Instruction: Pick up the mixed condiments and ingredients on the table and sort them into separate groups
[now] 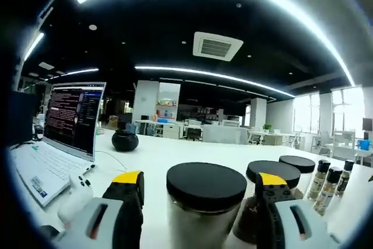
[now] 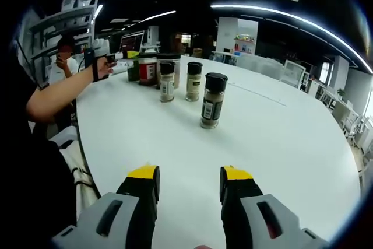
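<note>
1. In the left gripper view, the left gripper (image 1: 201, 188) is spread wide, its two yellow-tipped jaws standing on either side of a round metal canister with a flat black lid (image 1: 206, 201). The jaws flank the canister without visibly pressing it; whether they touch its wall I cannot tell.
2. The canister stands on the white bench (image 1: 169, 155). Just behind it on its right stand two more black-lidded jars (image 1: 274, 170), one behind the other, and further right of those three small spice bottles with dark caps (image 1: 329, 182) in a close cluster.
3. Well to the left of the canister an open white laptop (image 1: 64, 126) shows a lit screen, and a small round black object (image 1: 125, 140) sits on the bench behind the canister, near the laptop.
4. In the right gripper view, the right gripper (image 2: 189, 183) is open wide and holds nothing; its jaws hang over bare white bench (image 2: 280, 144).
5. Ahead of that gripper a tall glass spice bottle with a black cap (image 2: 212, 100) stands upright. Beyond it, two similar dark-capped bottles (image 2: 193, 81) stand side by side, and behind those a group of jars, one with a red label (image 2: 147, 69).
6. Left of the spice bottle a person's outstretched forearm and hand (image 2: 102, 68) reach over the bench edge, near the jar group.
</note>
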Demonstrator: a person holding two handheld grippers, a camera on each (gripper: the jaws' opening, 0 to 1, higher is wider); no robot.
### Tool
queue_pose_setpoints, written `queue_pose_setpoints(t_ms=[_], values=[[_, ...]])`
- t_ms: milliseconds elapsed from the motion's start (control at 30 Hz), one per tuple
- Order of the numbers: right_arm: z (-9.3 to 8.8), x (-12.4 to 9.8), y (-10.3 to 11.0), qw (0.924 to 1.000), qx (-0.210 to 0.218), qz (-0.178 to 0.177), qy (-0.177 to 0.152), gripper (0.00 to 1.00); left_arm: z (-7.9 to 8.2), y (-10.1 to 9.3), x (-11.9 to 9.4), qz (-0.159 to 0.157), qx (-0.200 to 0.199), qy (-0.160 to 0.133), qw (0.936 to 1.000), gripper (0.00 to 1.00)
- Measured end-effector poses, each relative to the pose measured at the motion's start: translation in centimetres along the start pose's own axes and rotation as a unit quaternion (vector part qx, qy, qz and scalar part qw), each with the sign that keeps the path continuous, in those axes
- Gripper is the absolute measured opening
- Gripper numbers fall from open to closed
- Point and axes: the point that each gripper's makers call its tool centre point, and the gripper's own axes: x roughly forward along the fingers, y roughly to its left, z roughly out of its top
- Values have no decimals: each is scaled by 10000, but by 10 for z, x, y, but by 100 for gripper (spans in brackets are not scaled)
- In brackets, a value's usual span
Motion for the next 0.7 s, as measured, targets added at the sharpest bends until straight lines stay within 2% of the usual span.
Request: queue_pose_setpoints(t_ms=[67, 267, 333, 400, 467, 533, 567, 633, 700], values=[[0, 1, 1, 10000, -30, 14, 5, 42, 0, 5, -8, 29, -38, 19, 10000, 76], [4, 10, -2, 9999, -147, -30, -42, 43, 8, 2, -29, 86, -81, -109, 9999, 74], [5, 12, -4, 9996, -272, -68, -19, 43, 14, 5, -34, 287, 320, -193, 9989, 74], [8, 13, -6, 9993, -357, -102, -60, 43, 15, -4, -38, 268, 408, -120, 9987, 73], [13, 15, -10, 9993, -341, -108, -146, 43, 17, -22, -45, 122, 477, -97, 9987, 73], [18, 17, -13, 9991, -310, -122, -262, 43, 21, -48, -47, -408, 715, -237, 9963, 74], [21, 19, -14, 9990, -301, -129, -304, 43, 24, -60, -49, -567, 791, -350, 9946, 75], [26, 22, -15, 9987, -308, -125, -392, 43, 23, -84, -53, -979, 861, -317, 9910, 75], [28, 25, -16, 9985, -339, -93, -414, 44, 22, -101, -56, -1211, 846, -260, 9887, 76]])
